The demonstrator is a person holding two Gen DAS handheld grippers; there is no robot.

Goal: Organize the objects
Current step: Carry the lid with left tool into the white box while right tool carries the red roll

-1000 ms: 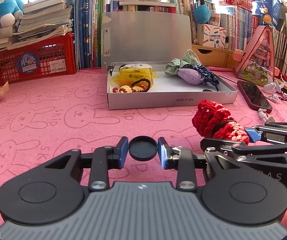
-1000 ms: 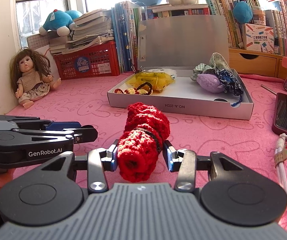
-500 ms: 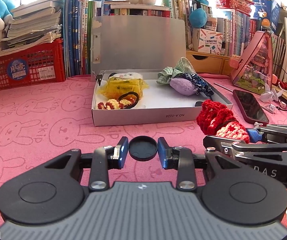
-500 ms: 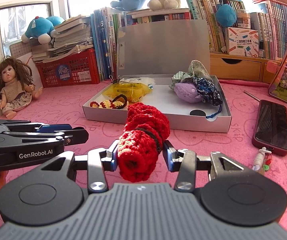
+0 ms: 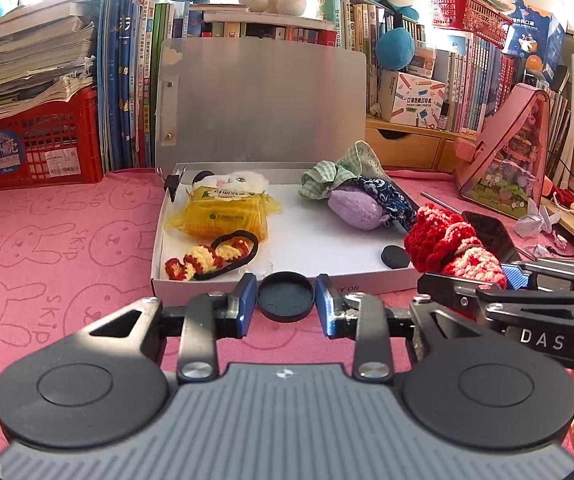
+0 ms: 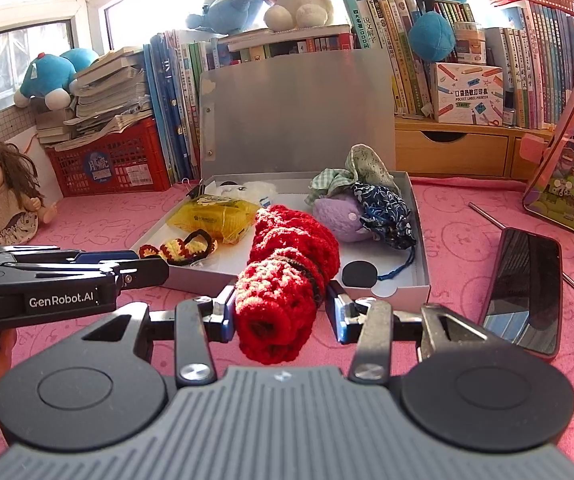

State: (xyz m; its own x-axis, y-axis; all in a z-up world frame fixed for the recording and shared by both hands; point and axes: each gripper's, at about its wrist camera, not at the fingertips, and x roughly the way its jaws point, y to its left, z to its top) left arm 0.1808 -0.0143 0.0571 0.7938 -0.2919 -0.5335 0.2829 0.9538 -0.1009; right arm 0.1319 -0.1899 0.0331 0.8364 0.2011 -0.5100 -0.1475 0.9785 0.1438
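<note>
Crocheted red roll, soft and tubular, sits clamped in the right gripper; the left gripper pinches a smooth round black cap. Only the right view shows the doll. Beyond, the open white box rests on pink bunny-print cloth before crowded bookshelves.
</note>
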